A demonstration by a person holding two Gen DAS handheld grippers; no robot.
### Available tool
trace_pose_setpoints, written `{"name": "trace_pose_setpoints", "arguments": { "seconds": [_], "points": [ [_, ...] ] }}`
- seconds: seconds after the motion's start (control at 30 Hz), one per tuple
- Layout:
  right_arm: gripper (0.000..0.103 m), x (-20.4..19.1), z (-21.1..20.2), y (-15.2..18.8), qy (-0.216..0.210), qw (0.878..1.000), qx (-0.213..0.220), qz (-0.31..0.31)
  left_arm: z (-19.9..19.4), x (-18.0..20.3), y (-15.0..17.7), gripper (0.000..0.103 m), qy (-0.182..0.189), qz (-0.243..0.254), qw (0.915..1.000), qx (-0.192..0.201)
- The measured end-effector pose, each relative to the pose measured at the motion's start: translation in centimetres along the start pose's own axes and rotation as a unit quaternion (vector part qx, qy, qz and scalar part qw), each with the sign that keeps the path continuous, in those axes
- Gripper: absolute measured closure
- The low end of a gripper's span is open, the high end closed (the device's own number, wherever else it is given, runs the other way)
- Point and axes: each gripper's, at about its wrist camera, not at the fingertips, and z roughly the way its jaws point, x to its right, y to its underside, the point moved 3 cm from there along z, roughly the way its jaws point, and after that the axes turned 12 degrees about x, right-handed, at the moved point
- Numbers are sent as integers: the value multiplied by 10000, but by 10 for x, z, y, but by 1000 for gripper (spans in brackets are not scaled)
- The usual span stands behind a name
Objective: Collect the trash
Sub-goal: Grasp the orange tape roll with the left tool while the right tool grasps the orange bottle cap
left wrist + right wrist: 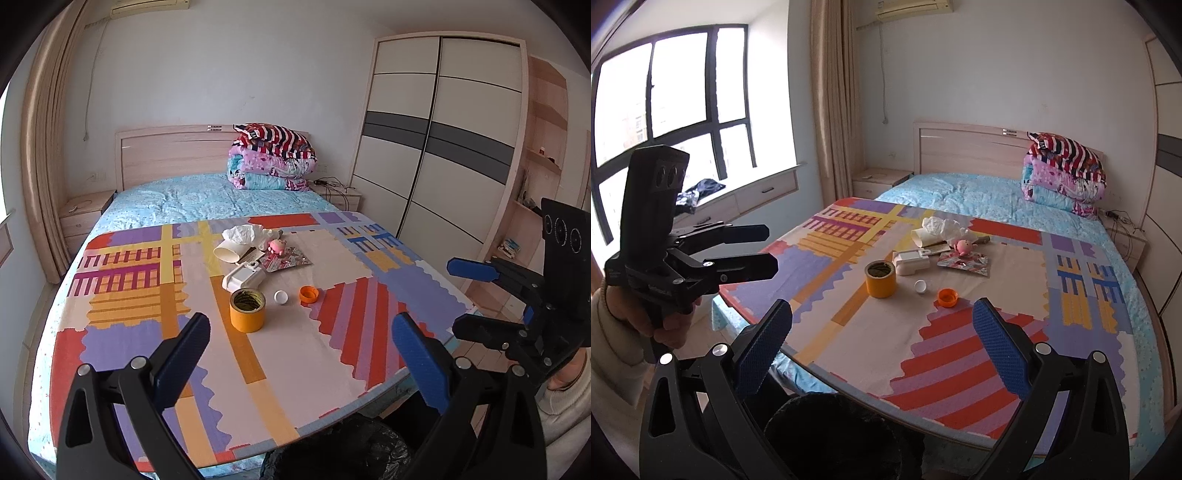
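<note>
On a bright patterned board (295, 369) across the bed lie a crumpled white tissue (243, 233) (940, 226), a tipped paper cup (227, 253) (923, 238), a foil wrapper (288, 260) (964, 264), a white cap (280, 296) (920, 286) and an orange cap (308, 294) (947, 297). Among them are a pink toy (277, 246), a white box (243, 277) and a yellow tape roll (247, 308) (881, 278). My left gripper (301, 350) (770, 249) is open and empty before the board. My right gripper (882, 339) (461, 299) is open too, holding nothing.
A black-lined bin (351, 450) (842, 435) sits below the board's near edge, under both grippers. Folded quilts (273, 158) are stacked at the headboard. A wardrobe (436, 147) stands to the right, a window (683, 92) and sill to the left.
</note>
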Motion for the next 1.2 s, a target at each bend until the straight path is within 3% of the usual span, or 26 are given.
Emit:
{"name": "trace_pose_setpoints", "arguments": {
  "seconds": [0.3,0.37,0.5,0.73,0.83,0.93,1.03,1.2],
  "points": [
    [5,26,60,14,103,9993,-341,125,53,-24,14,9,-94,14,9993,-366],
    [14,33,76,19,129,9987,-474,167,66,-30,18,11,-117,-22,9989,-455],
    [14,43,101,28,237,9974,-672,126,89,-42,25,11,-175,-133,9982,-561],
    [17,55,134,37,352,9951,-904,186,122,-53,37,24,-262,-132,9965,-787],
    [27,61,149,43,394,9932,-1064,239,134,-56,40,27,-275,-147,9958,-864],
    [29,67,158,45,455,9917,-1159,322,142,-56,42,31,-297,-114,9953,-917],
    [38,70,168,47,497,9905,-1239,340,150,-55,45,34,-323,-7,9947,-977],
    [41,70,178,51,561,9886,-1359,336,160,-57,50,46,-357,30,9935,-1079]
  ]
}}
